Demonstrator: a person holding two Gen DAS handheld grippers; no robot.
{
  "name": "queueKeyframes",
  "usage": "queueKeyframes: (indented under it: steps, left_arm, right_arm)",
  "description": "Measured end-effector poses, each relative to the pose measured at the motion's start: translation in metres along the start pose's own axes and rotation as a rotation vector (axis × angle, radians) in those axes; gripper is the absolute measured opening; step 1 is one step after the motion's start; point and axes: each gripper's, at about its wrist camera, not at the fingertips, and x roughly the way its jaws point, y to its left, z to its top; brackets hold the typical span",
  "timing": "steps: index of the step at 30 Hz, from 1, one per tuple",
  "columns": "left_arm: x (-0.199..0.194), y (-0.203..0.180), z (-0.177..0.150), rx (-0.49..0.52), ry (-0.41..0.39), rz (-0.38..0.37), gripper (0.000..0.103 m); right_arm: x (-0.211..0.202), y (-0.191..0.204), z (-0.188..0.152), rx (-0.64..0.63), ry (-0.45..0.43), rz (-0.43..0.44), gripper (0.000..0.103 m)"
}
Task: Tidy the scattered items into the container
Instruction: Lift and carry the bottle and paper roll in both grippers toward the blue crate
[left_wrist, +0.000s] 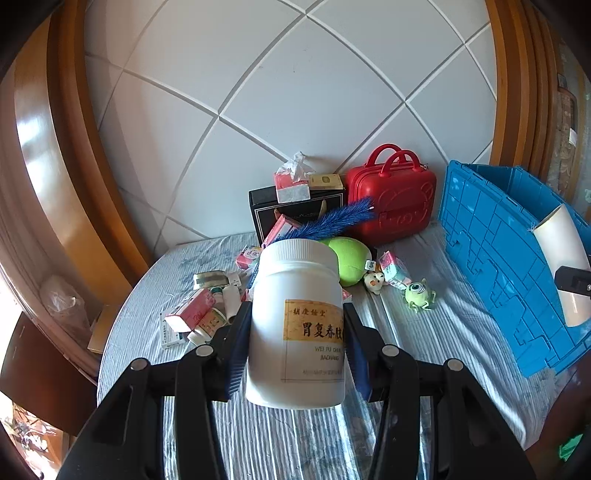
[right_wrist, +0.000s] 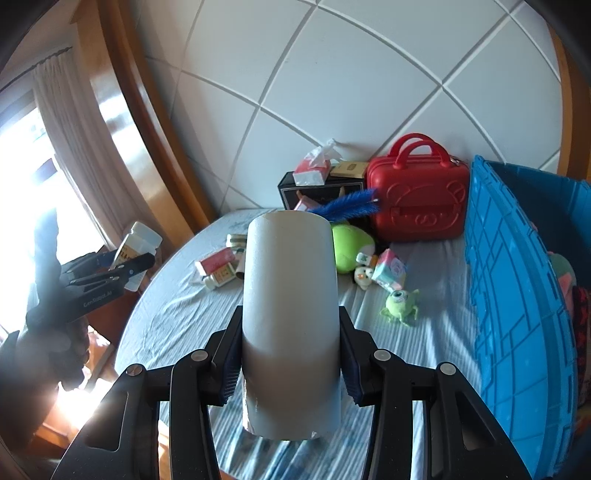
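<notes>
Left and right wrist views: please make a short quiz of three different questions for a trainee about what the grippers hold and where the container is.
1. True or false: the left gripper holds a white jar with a yellow label.
2. What does the right gripper hold? A) a green ball B) a plain white tube C) a red case
3. Fill in: in both views the blue crate stands on the ____ side of the bed.

Key: 1 true. 2 B; the red case stands by the wall. 3 right.
</notes>
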Motion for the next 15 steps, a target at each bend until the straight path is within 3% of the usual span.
queueKeyframes:
  steps: [15]
  left_arm:
    - [-0.021, -0.049, 0.035, 0.03, -0.06, -0.007, 0.046]
  right_arm:
    - [-0.05, -0.03, 0.018, 0.004, -0.113, 0.015, 0.044]
